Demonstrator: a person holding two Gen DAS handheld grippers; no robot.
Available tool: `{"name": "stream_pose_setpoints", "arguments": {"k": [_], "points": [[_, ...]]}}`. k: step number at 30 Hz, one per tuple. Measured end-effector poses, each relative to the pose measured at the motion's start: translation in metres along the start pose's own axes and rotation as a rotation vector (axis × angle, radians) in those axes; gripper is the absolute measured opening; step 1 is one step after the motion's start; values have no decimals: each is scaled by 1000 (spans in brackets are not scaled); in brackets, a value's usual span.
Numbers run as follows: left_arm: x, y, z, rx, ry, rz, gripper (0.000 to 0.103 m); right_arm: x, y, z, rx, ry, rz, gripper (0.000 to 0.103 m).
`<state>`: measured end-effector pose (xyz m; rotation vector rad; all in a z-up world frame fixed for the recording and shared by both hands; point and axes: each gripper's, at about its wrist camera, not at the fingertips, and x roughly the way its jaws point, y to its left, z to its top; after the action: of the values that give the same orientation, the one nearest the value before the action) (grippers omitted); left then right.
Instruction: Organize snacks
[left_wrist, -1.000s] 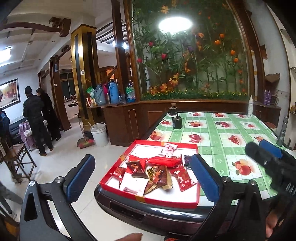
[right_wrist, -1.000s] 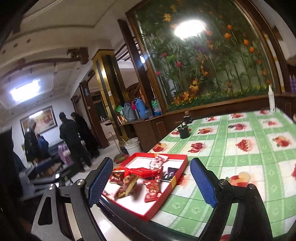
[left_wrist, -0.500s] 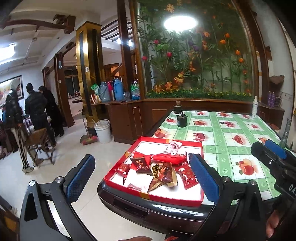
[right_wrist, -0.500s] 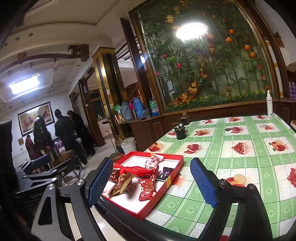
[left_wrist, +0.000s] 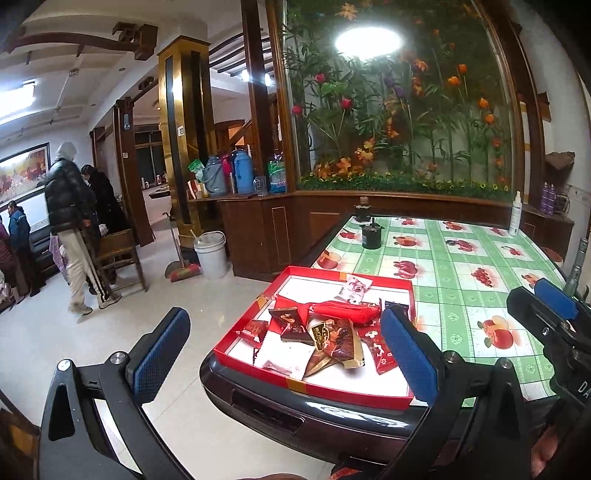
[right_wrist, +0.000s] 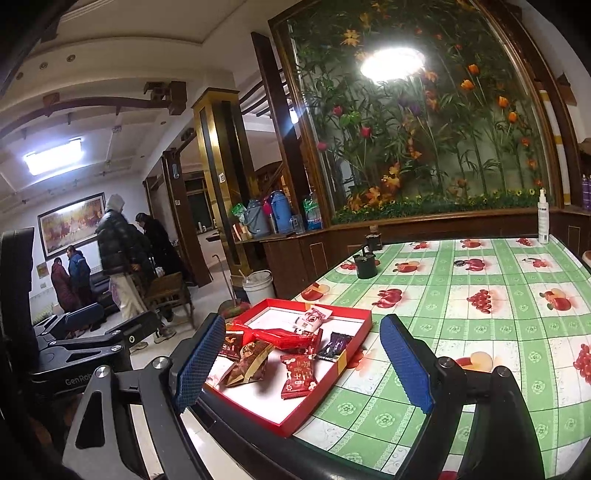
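A shallow red tray (left_wrist: 251, 363) with a white floor sits at the near corner of the table. It holds several snack packets: a long red one (left_wrist: 345, 309), a brown-gold one (left_wrist: 336, 338), a white one (left_wrist: 284, 354) and a pink-white one (left_wrist: 352, 288). My left gripper (left_wrist: 286, 317) hangs open in front of the tray, off the table's edge, holding nothing. My right gripper (right_wrist: 303, 321) is open too, short of the tray (right_wrist: 354, 343), where a red packet (right_wrist: 297, 374) and a dark purple packet (right_wrist: 334, 345) lie. Each gripper shows in the other's view, the right gripper (left_wrist: 546, 306) and the left gripper (right_wrist: 107, 321).
The table carries a green checked cloth (left_wrist: 461, 280) with fruit prints, a black jar (left_wrist: 370, 236) and a white spray bottle (left_wrist: 514, 214) at the far side. On the floor to the left stand a white bucket (left_wrist: 210, 254), a wooden chair (left_wrist: 118, 258) and several people (left_wrist: 70, 229).
Both views have shifted a little and the right one has levelled out. The people at the left have walked about. Both grippers stay open and the snacks lie as before.
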<state>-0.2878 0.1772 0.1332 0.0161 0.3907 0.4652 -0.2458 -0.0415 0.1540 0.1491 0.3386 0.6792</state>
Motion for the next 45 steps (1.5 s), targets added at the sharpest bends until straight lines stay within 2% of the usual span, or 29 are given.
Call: {"name": "stream_pose_setpoints", "arguments": {"k": [45], "points": [[7,4,-9,11,34,1,103,1,5,-7,-18,22,6,87]]}}
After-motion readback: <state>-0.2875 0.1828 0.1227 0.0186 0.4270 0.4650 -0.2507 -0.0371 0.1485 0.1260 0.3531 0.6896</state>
